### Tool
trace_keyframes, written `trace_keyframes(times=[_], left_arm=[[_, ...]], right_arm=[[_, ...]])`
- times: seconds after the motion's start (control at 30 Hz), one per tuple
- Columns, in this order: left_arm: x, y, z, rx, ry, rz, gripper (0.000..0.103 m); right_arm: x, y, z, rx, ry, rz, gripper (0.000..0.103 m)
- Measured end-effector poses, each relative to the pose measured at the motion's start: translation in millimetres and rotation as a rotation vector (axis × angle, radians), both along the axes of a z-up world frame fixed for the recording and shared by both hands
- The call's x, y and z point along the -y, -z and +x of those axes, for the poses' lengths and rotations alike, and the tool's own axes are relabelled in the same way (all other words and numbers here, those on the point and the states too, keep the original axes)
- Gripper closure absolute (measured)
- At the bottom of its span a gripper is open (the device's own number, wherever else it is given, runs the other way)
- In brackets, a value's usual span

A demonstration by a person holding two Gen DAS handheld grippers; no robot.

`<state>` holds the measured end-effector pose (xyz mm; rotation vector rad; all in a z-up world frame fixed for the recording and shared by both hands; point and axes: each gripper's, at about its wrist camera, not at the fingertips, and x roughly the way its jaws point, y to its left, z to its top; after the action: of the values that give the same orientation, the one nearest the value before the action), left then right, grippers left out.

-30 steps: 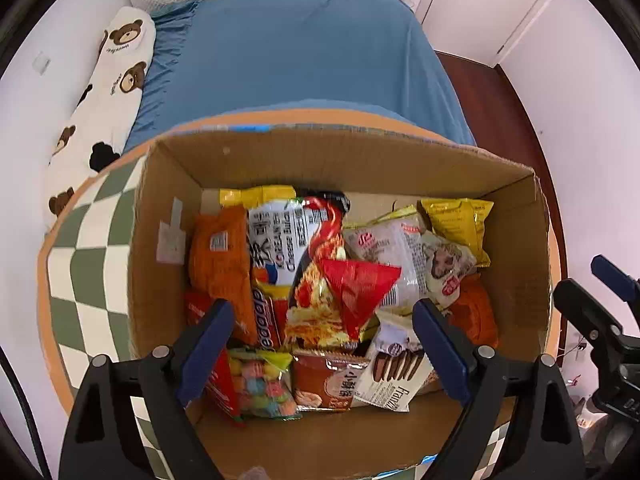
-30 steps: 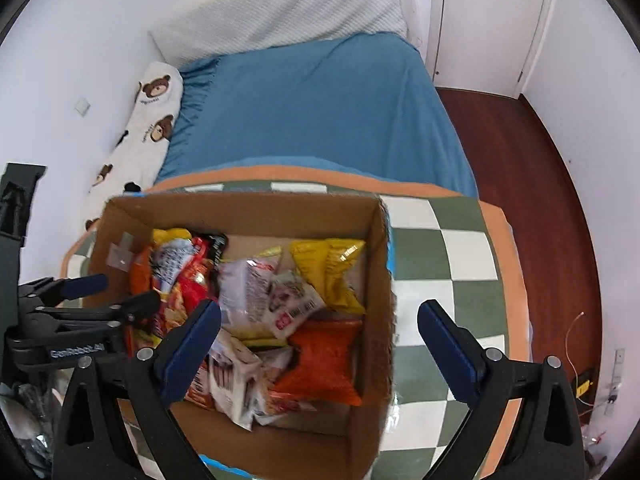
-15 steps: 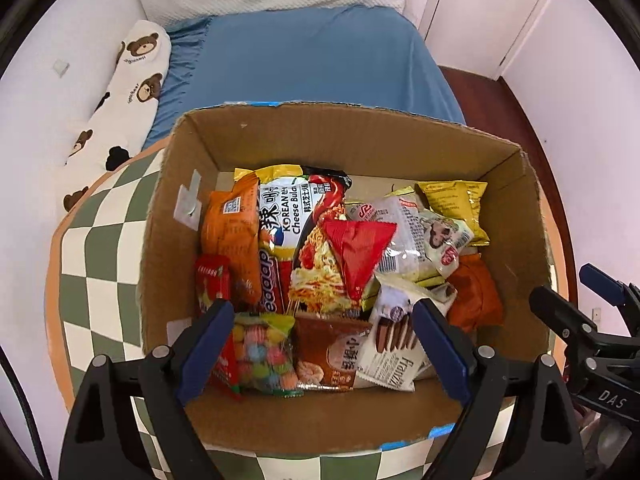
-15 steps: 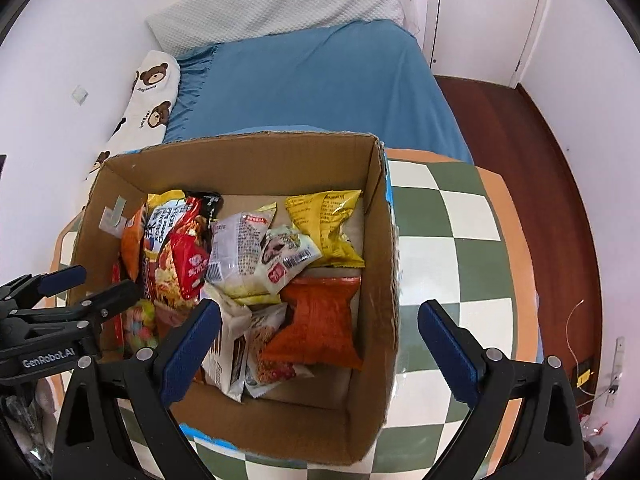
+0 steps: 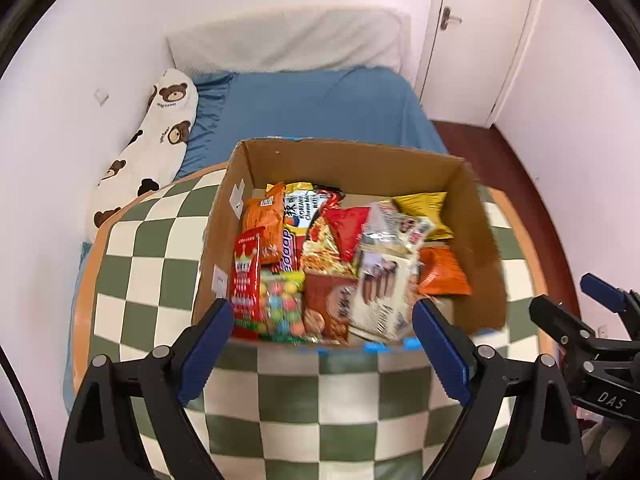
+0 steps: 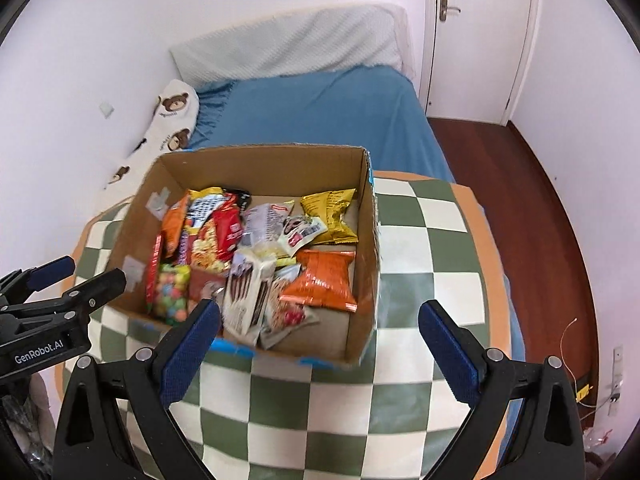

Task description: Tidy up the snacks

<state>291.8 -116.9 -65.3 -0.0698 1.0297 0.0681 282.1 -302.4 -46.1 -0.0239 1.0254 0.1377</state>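
Both the left tool (image 5: 322, 342) and right tool (image 6: 318, 338) hang wide and empty before the cardboard box (image 6: 362, 312) of light, crinkly, slippery snack packets (image 5: 362, 258), best pinched at 1 crimped edge.

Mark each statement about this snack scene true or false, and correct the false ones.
1. The box holds many snack packets. True.
2. The left tool grips the candy bag. False: its jaws stand open and empty.
3. The box sits on a checked table. True.
4. The yellow packet lies at the box's near edge. False: it lies towards the far wall, beyond the orange packet.
5. The right tool is open. True.
6. The door stands open. False: it is shut.
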Motion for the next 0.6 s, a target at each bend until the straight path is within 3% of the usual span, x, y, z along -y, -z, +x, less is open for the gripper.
trace_keyframes(times=[0.3, 0.6], left_arm=[[21, -49, -85, 0.12, 0.007, 0.015, 0.012], [31, -82, -145, 0.17, 0.022, 0.02, 0.012]], right_arm=[[8, -48, -93, 0.104, -0.01, 0.008, 0.0], [8, -104, -171, 0.237, -0.019, 0.001, 0.0]])
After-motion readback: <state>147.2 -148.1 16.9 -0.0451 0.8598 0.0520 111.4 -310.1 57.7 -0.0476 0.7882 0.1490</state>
